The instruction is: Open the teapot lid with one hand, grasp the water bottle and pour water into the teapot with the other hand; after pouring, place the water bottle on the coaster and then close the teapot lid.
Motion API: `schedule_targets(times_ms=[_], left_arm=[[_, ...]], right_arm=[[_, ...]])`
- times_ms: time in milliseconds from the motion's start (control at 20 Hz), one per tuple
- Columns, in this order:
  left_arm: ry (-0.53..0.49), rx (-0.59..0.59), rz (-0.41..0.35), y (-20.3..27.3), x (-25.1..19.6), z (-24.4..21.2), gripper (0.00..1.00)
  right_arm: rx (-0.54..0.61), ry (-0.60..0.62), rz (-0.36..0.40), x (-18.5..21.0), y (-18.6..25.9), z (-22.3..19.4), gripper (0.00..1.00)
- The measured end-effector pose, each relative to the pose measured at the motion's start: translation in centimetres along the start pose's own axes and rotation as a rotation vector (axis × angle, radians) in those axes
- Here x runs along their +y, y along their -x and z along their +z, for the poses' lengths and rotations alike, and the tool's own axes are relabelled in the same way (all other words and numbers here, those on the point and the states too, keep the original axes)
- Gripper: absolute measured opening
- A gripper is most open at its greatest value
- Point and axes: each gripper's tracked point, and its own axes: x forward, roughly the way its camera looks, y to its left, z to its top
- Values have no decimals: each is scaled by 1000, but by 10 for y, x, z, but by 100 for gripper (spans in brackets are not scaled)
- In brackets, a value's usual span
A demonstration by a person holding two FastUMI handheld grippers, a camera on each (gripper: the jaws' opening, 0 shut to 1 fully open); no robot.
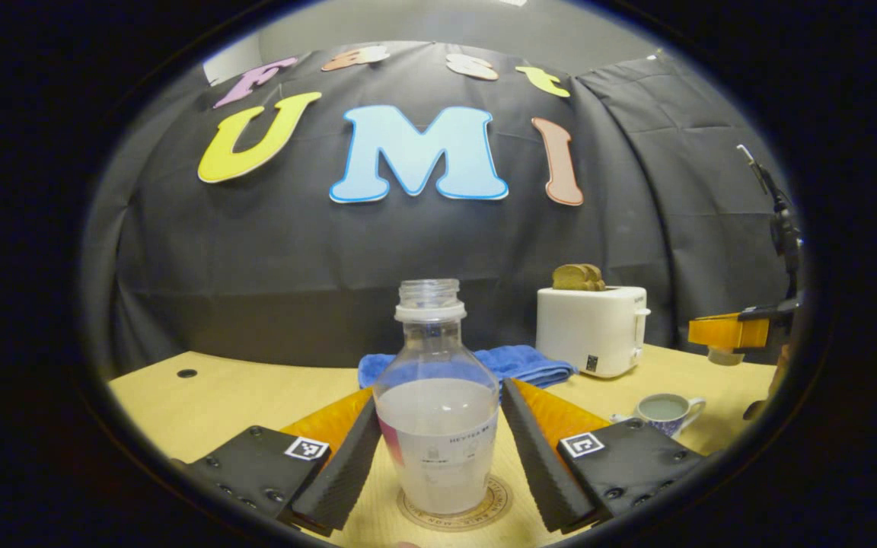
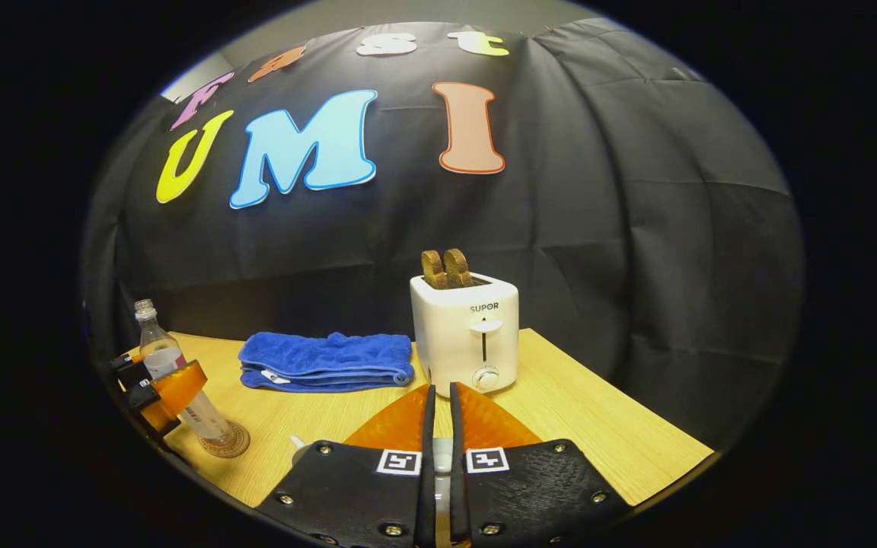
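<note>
The clear, uncapped water bottle [image 1: 436, 426], about half full, stands upright on the round coaster [image 1: 495, 506]. My left gripper [image 1: 438, 390] is shut on it, a fingertip against each side at its widest part. The right gripper view has the bottle [image 2: 151, 335] and coaster [image 2: 231, 443] at far left, with the left gripper [image 2: 176, 388] around the bottle. The small white teapot [image 1: 663, 411] sits lidless to the right, liquid showing inside. My right gripper [image 1: 724, 335] hovers above it, shut on the white lid [image 1: 724, 355]. In its own view the right gripper [image 2: 438, 390] is closed on the lid [image 2: 442, 457].
A white toaster [image 2: 465, 331] with bread slices stands at the back of the wooden table [image 2: 598, 426]. A folded blue towel [image 2: 328, 359] lies left of it, behind the bottle. The table's right edge runs close beside the toaster.
</note>
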Motion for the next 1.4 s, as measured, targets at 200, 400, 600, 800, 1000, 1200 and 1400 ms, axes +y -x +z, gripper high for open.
schedule_targets(times_ms=[200,400,600,800,1000,1200,1400], left_arm=[[1,-7,23,5,8,4,100],[-8,-10,20,14,10,5,100],[14,-5,15,28,6,6,100],[9,-29,15,41,7,14,100],[36,-41,2,50,5,19,100],[46,-64,-6,56,6,26,100],[42,-81,-7,59,8,32,100]], right_arm=[[-5,-4,26,7,1,1,7],[-9,-18,68,19,0,1,7],[-9,-32,127,34,-2,-2,7],[-15,-68,210,59,-6,-9,7],[-31,-92,260,77,-12,-11,7],[-29,-92,282,87,-20,-18,7],[-16,-83,286,96,-24,-21,7]])
